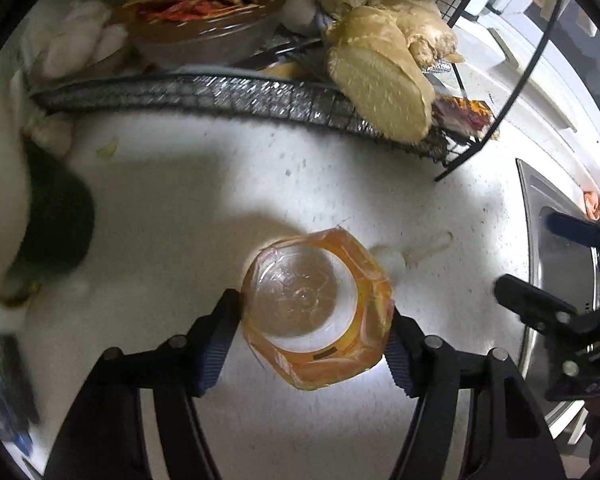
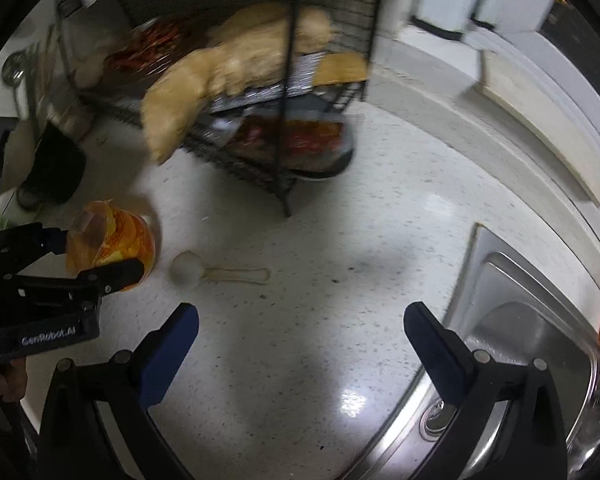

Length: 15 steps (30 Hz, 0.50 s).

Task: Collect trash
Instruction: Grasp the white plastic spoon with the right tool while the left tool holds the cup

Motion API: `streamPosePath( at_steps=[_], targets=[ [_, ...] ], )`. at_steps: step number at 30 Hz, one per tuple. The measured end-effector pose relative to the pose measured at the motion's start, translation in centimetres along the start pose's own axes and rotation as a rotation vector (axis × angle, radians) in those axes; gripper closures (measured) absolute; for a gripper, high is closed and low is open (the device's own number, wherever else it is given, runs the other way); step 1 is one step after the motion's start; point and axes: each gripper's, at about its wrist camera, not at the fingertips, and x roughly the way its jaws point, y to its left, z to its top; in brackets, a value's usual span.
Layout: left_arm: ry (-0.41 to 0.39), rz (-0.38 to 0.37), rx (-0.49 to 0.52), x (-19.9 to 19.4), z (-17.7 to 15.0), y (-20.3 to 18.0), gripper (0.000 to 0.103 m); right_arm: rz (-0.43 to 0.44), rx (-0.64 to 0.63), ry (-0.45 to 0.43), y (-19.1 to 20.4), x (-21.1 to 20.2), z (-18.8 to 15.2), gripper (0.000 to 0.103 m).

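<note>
1. The left gripper [image 1: 314, 328] is pinching an orange-labelled clear plastic cup [image 1: 316, 312] between its two pads, one on each side wall. The cup hangs just above the countertop [image 1: 204, 200]; whether its base touches the surface I cannot tell.
2. The right gripper [image 2: 300, 344] is spread wide and holds nothing. It hovers over bare counter, with the sink [image 2: 512, 320] at its 3 o'clock.
3. In the right wrist view the cup [image 2: 112, 244] sits at 9 o'clock, and a small white garlic clove [image 2: 186, 268] with a pale rubber band [image 2: 240, 276] lies just beside it, toward 3 o'clock of the cup.
4. To do this step well, I judge the thin cup wall wants a light, even squeeze; too much would crumple it and let it slip. Lift straight up before swinging away, so the cup does not sweep the clove and band along.
5. The right claw looks well placed for the clove or band next, though the flat band will be hard to nip off the counter.
6. The surface is white speckled stone, glossy, with a few dark crumbs and bright lamp glare.
7. At 12 o'clock stands a black wire rack [image 1: 220, 96] holding large ginger roots [image 1: 384, 80], a bowl of dried chillies [image 1: 204, 12] and garlic. The ginger overhangs the rack edge, so keep the lift clear of it.
8. A white tiled ledge runs behind the sink at 2 o'clock.
</note>
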Motion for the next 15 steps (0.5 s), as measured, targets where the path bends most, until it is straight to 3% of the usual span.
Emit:
streamPosePath(
  at_steps=[4, 11, 15],
  targets=[
    [0.008, 0.003, -0.038, -0.8, -2.8, 0.4, 0.039, 0.056, -0.096, 0.017, 1.6, 0.8, -0.1, 0.002],
    [0.000, 0.043, -0.088, -1.7, -4.4, 2.0, 0.039, 0.152, -0.264, 0.051, 4.4, 3.0, 0.3, 0.008],
    [0.009, 0.060, -0.110, -1.6, -4.7, 2.7, 0.039, 0.178, -0.347, 0.061, 5.6, 4.7, 1.3, 0.019]
  ],
)
